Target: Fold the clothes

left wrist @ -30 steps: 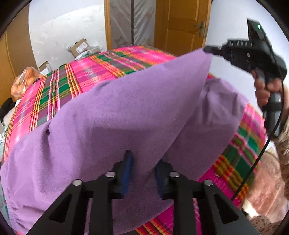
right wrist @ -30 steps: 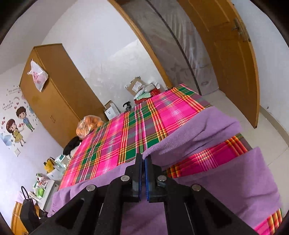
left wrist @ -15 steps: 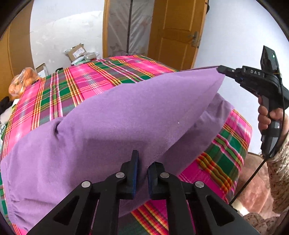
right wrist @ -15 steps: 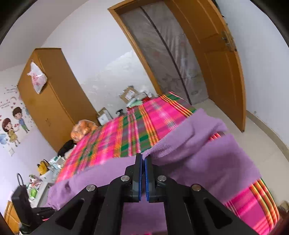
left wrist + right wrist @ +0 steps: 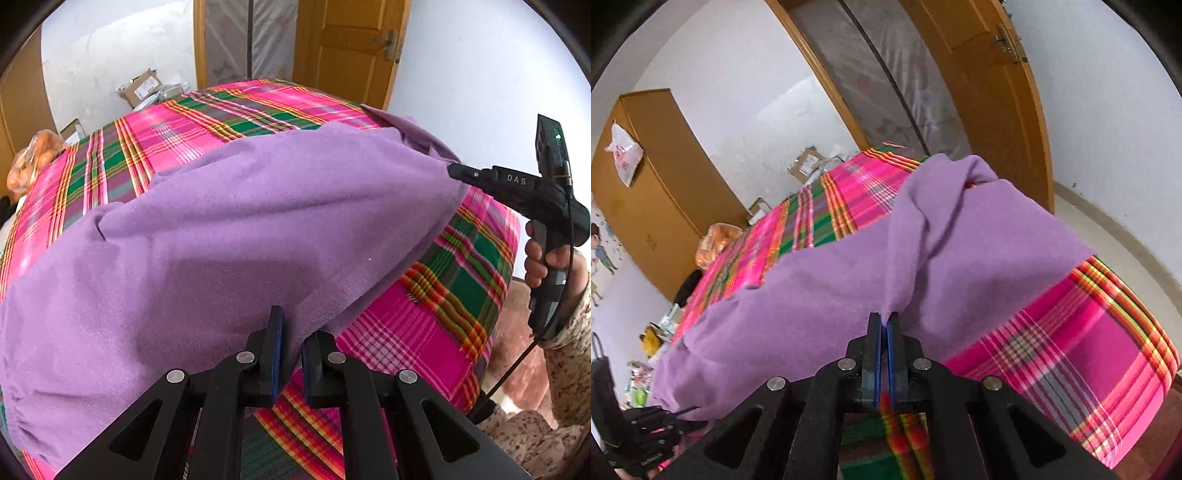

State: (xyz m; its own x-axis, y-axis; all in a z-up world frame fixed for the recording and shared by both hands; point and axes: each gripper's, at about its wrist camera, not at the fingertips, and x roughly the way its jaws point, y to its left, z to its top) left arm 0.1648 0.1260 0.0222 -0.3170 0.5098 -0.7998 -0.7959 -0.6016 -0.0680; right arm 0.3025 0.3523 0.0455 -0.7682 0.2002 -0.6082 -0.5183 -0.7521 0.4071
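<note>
Soft purple fleece garment [image 5: 229, 229] drapes the pink plaid bedcover [image 5: 424, 332]; left gripper [image 5: 291, 354] clenches its six-o'clock edge, right gripper [image 5: 885, 332] its three-o'clock corner

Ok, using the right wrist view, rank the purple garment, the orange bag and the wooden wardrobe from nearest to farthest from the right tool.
1. Purple garment, pinched in the right tool.
2. Orange bag, far left edge of the bed.
3. Wooden wardrobe, against the left wall.
</note>
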